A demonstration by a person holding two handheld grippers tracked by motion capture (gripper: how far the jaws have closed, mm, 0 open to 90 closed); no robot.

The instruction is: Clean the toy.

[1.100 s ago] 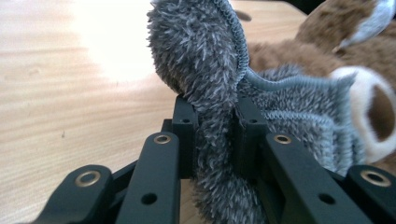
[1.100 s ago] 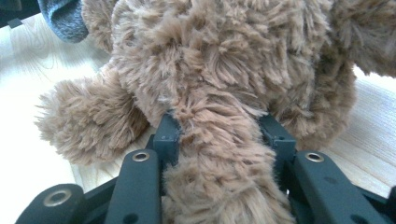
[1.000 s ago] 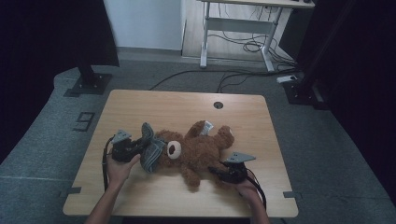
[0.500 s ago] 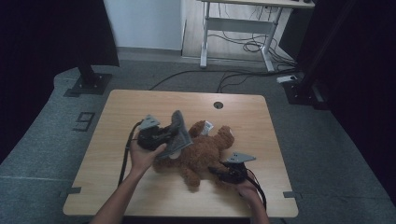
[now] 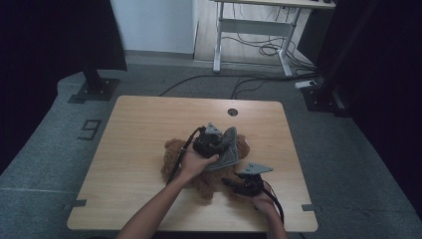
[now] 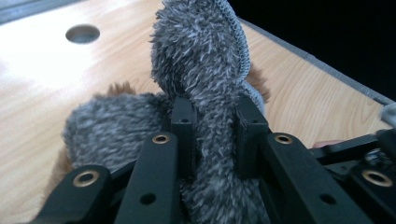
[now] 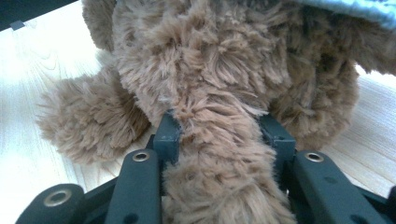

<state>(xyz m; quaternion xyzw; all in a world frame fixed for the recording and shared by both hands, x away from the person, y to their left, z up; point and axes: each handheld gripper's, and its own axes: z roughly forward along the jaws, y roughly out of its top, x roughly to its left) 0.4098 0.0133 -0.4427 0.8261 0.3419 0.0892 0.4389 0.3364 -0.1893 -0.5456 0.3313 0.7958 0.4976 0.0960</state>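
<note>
1. Nearest the person, the right gripper sits low over the near right part of the table, exactly where it was a second ago

2. Its jaws are pinched on a limb of the brown teddy bear; in the right gripper view the two black jaws squeeze a thick tuft of brown fur between them, with the bear's body rising just beyond

3. The bear lies across the middle of the table toward the near edge, its head at the left and its legs at the right, in much the same place as before

4. The left hand now reaches over the bear's middle; a second ago it was well to the left, beside the bear's head, and half a second ago it was partway across

5. The left gripper is clamped on a piece of grey fuzzy cloth; the left gripper view shows the jaws pressed into the cloth from both sides, with a stitched edge curling up above them

6. That cloth has travelled with the hand: earlier it lay near the bear's head, and now it is lifted and drawn right, hanging over the bear's chest and belly

7. Farther off, the round cable hole lies in bare wood near the table's far edge
</note>
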